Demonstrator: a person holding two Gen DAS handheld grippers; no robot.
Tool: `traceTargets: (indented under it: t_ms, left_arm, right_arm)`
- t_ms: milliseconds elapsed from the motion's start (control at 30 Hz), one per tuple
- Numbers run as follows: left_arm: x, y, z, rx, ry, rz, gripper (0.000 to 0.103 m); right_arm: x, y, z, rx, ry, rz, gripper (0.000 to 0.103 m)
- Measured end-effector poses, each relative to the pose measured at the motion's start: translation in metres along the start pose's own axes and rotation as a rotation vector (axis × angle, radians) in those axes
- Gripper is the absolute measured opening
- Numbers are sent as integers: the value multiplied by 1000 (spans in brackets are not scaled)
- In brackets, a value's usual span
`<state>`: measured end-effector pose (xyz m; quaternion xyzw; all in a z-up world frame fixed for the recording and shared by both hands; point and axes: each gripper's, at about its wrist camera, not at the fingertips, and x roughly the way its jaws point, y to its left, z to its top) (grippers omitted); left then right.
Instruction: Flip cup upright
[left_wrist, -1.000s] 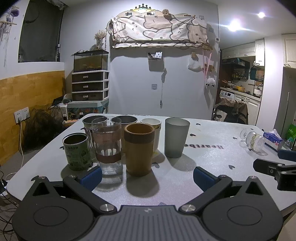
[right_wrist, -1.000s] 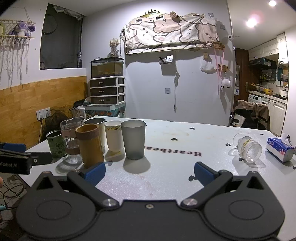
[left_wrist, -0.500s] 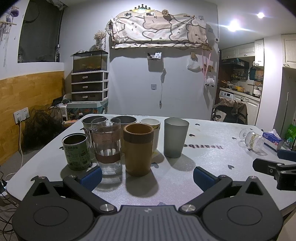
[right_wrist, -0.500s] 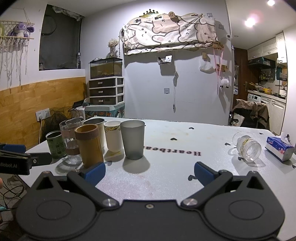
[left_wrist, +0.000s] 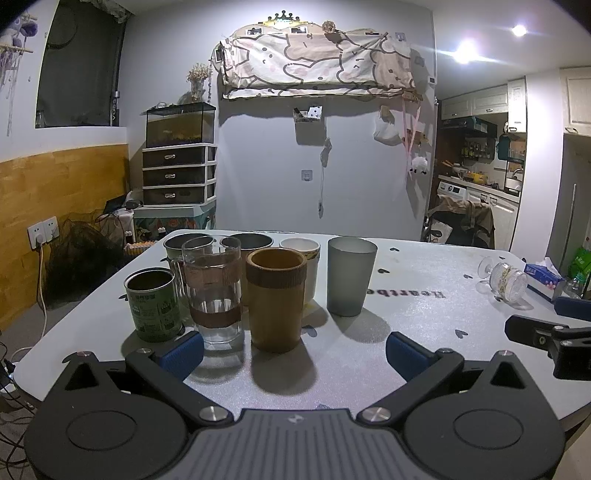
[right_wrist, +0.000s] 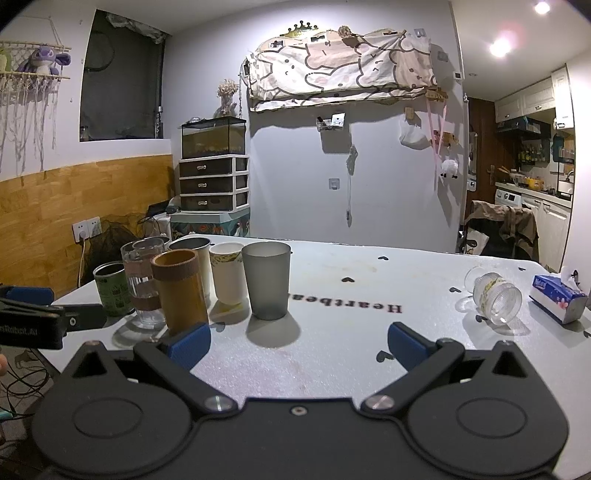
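Note:
A clear stemmed glass cup (right_wrist: 495, 297) lies on its side at the right of the white table, its mouth facing me; it also shows in the left wrist view (left_wrist: 504, 280). My right gripper (right_wrist: 297, 345) is open and empty, near the table's front edge, well short and left of the cup. My left gripper (left_wrist: 293, 350) is open and empty in front of the group of upright cups. The right gripper's fingers (left_wrist: 543, 334) show at the right edge of the left wrist view.
Several upright cups stand at the left: a brown bamboo cup (left_wrist: 276, 299), a grey tumbler (left_wrist: 350, 280), a clear glass (left_wrist: 214, 291), a green tin (left_wrist: 153, 304), a white paper cup (right_wrist: 227, 272). A blue tissue box (right_wrist: 557, 297) lies right of the fallen cup.
Both grippers have drifted slightly; the view has shifted a little. The fallen cup and the upright cups have not moved. Both grippers stay open.

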<state>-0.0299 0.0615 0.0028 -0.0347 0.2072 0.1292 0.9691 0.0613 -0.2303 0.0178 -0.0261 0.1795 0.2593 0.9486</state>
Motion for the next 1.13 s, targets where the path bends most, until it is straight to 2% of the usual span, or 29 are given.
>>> traceTargets:
  t_ms: [1133]
  left_arm:
    - [-3,0,3,1,-9,0,103]
  right_arm:
    - [0,1,1,2,1,-2,103]
